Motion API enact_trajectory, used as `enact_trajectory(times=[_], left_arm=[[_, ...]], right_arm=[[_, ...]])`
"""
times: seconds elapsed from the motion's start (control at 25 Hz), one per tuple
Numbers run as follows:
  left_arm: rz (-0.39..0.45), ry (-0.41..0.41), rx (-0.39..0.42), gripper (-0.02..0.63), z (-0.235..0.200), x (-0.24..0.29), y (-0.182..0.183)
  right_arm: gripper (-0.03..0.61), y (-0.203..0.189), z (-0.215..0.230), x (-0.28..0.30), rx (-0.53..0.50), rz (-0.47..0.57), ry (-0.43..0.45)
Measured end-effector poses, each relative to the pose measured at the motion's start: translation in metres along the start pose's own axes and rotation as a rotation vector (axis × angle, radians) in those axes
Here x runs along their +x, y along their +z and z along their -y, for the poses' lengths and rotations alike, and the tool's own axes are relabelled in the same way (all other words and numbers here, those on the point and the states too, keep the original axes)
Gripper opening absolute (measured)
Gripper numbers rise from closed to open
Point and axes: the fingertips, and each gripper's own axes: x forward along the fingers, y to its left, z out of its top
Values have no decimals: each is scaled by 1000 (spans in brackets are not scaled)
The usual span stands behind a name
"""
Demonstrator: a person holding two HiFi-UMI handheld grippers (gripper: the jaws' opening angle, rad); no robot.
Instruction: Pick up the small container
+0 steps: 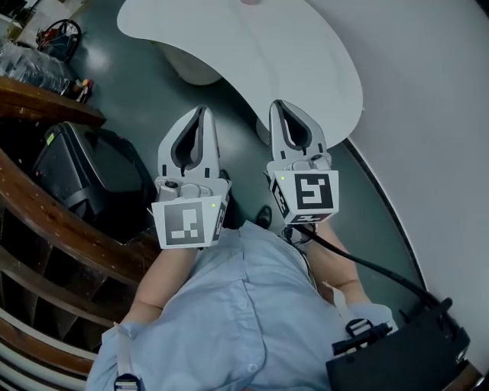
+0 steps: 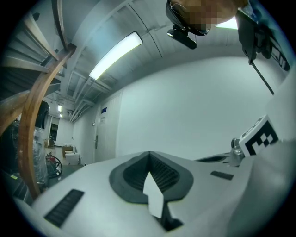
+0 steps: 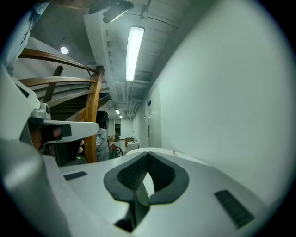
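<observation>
At chest height, left gripper (image 1: 202, 111) and right gripper (image 1: 277, 105) sit side by side, pointing forward and slightly up over the dark floor (image 1: 145, 84), well short of the white table (image 1: 306, 69). Fingers on both are clenched tip to tip with nothing between them; each gripper view shows only the empty oval gap behind the closed tips, then wall and ceiling beyond. Only candidate for the small container (image 1: 250, 2) is a pinkish thing on the far part of the table, cut by the top edge of the head view and too small to identify for sure; the right gripper view shows a matching speck on the tabletop, well apart from both grippers. Wooden railing (image 1: 46, 206) runs along the person's left side. My read: the task is at the pre-reach stage, no approach made and nothing grasped. Next move calls for closing the distance to the table, tipping one gripper down toward the container, opening its fingers before arrival, then setting them either side of the container and closing. The right gripper looks better lined up.
</observation>
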Motion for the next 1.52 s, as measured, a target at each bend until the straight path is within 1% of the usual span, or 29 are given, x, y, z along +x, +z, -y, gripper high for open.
enact_trajectory(times=[0.16, 0.28, 0.6, 0.76, 1.0, 1.24, 1.52], left_arm=[[30, -27, -5, -2, -24, 29, 5], [57, -54, -2, -2, -38, 48, 8], [112, -100, -19, -2, -70, 80, 14], [104, -114, -34, -2, -74, 90, 10], [70, -118, -50, -2, -81, 107, -1], [46, -141, -33, -2, -83, 141, -10], [40, -196, -5, -2, -67, 188, -3]], right_arm=[[0, 16, 1, 36, -19, 22, -18], [0, 26, 5, 58, -33, 47, -48], [0, 46, 4, 97, -62, 79, -101], [0, 50, 11, 105, -66, 72, -123], [2, 48, 24, 118, -62, 51, -149], [2, 39, 43, 144, -34, 39, -167], [2, 50, 78, 168, -9, 56, -192]])
